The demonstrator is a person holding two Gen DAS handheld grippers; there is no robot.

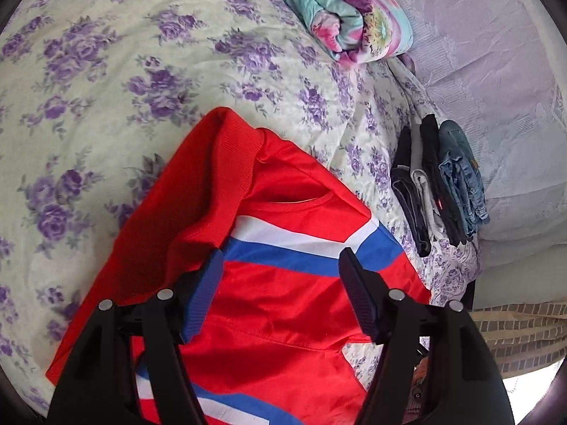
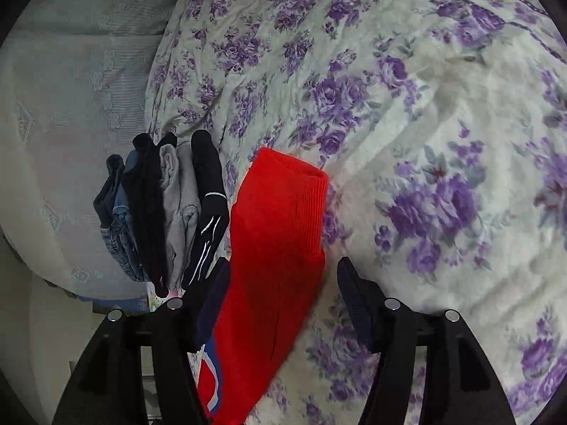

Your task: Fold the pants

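Red pants (image 1: 283, 283) with blue and white stripes lie on a floral bedspread (image 1: 106, 88) beneath the left gripper (image 1: 280, 283) and right gripper (image 2: 280, 294), both with fingers spread apart, beside a stack of folded clothes (image 1: 439, 180).

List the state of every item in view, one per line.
red pants: partly folded, flat on the bed, ribbed cuff end doubled over.
left gripper: jaws open above the pants, gripping nothing.
right gripper: jaws open, the pants leg between them, not clamped.
stack of folded clothes: folded, at the bed's edge.
floral blanket: rolled up.
floral bedsheet: spread, wrinkled.
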